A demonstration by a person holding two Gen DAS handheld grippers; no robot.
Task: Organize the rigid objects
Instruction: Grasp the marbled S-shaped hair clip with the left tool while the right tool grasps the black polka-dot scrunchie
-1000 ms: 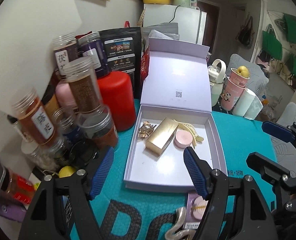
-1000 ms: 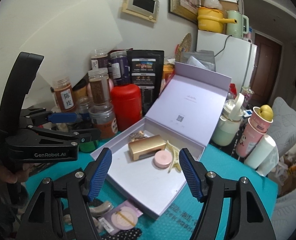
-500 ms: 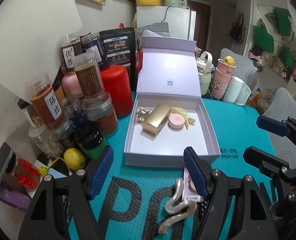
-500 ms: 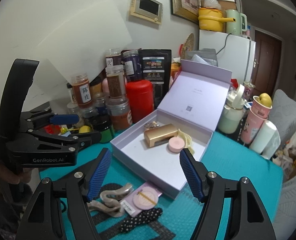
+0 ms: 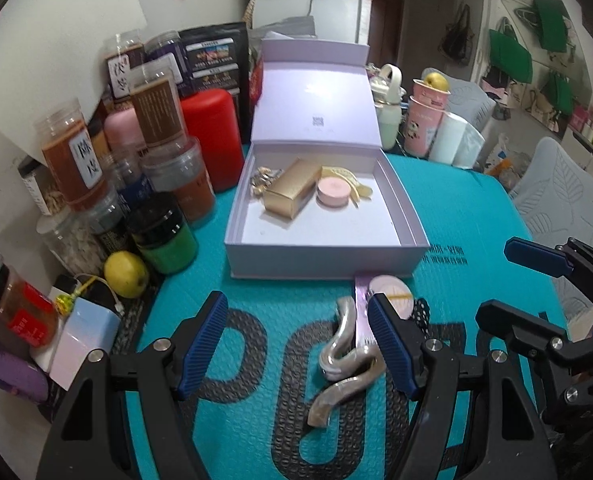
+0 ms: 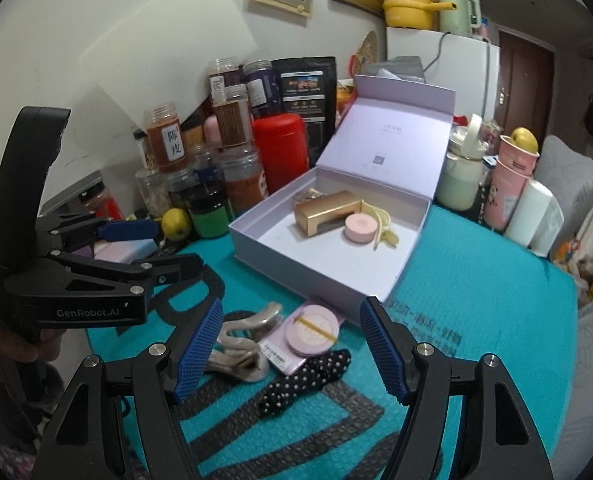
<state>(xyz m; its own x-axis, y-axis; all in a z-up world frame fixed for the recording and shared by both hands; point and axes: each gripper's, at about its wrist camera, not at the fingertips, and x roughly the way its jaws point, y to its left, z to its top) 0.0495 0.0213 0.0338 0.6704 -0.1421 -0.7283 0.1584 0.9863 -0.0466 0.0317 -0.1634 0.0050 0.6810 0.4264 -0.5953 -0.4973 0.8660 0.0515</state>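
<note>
Jars (image 5: 164,168) and red canister (image 6: 280,152) crowded beside open lilac box (image 5: 324,256), gold case (image 6: 324,212), pink compact (image 5: 332,192) held inside, wavy hair clip (image 5: 344,356) lying before it, left gripper (image 5: 296,344) and right gripper (image 6: 292,352) jaws apart, nothing gripped

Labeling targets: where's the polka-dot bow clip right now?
Right wrist view: the black polka-dot bow clip lies on the teal mat, between the right gripper's open fingers, just below the packaged pink compact.
</note>
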